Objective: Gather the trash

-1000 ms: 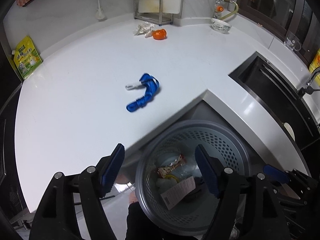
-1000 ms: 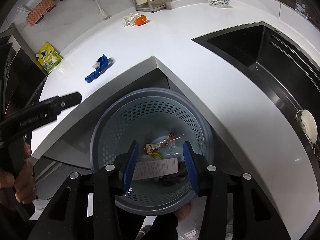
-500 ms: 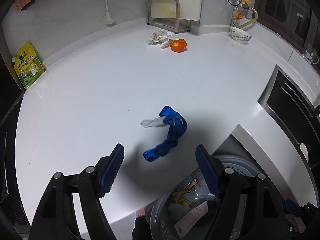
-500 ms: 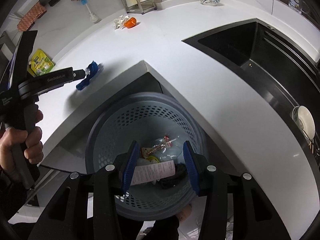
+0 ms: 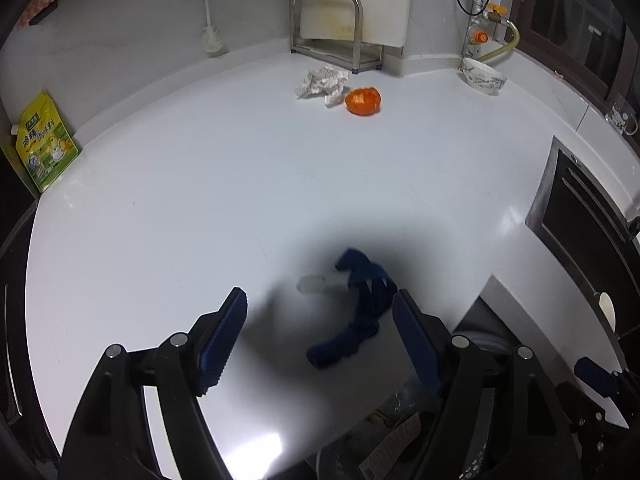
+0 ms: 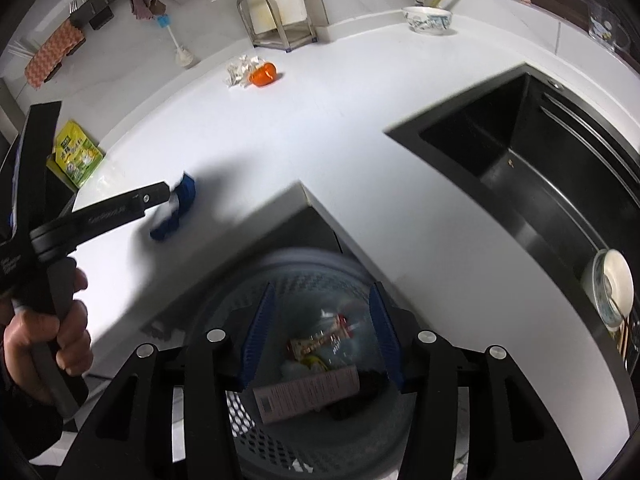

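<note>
A crumpled blue strap with a white tag (image 5: 356, 308) lies on the white counter (image 5: 200, 200) near its inner corner; it also shows in the right wrist view (image 6: 176, 208). My left gripper (image 5: 320, 336) is open just above it, the strap between the fingers, nearer the right one. My right gripper (image 6: 322, 332) is open and empty over the grey perforated trash basket (image 6: 280, 440), which holds wrappers and a paper label. A crumpled white paper (image 5: 322, 84) and an orange peel (image 5: 363, 100) lie at the back of the counter.
A black sink (image 6: 540, 184) is sunk into the counter on the right. A yellow-green packet (image 5: 42, 144) leans at the left wall. A metal rack (image 5: 332, 36), a dish brush (image 5: 210, 28) and a bowl (image 5: 484, 76) stand along the back.
My left gripper has moved from over the basket forward and down over the blue strap, which is now in its shadow. My right gripper stays over the basket.
</note>
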`<state>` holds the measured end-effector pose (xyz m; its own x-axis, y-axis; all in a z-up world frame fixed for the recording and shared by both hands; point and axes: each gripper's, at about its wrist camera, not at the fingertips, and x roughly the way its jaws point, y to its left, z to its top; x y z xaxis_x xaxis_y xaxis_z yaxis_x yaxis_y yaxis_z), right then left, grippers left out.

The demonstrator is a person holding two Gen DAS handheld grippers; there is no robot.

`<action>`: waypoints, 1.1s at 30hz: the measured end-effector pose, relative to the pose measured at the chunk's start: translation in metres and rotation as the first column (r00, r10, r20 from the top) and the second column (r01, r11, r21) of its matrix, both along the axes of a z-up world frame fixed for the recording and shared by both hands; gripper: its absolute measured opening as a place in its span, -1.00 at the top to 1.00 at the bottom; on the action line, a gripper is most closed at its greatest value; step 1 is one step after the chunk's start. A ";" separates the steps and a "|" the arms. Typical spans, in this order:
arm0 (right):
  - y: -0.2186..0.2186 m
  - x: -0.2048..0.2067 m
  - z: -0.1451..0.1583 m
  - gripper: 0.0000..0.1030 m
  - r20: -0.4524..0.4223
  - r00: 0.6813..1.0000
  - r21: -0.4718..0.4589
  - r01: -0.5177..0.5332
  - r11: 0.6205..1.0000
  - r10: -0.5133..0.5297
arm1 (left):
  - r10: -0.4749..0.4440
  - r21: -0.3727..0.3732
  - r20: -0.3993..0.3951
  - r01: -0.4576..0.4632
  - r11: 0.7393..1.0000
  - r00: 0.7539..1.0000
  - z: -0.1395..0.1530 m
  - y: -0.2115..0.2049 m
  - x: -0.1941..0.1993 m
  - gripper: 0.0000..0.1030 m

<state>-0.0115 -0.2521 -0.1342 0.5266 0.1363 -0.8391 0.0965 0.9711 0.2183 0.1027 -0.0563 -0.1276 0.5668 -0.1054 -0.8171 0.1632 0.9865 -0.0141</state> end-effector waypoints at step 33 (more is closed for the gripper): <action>0.047 0.293 0.019 -0.09 0.131 0.990 -0.021 0.060 0.998 -0.057 | -0.181 -0.014 0.111 0.184 0.983 0.977 0.015 0.028 0.247 -0.54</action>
<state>0.2810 -0.2054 -0.1150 0.6379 0.0818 -0.7657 0.1259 0.9699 0.2085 0.3493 -0.0280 -0.1125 0.6214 -0.2339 -0.7478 0.3421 0.9396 -0.0097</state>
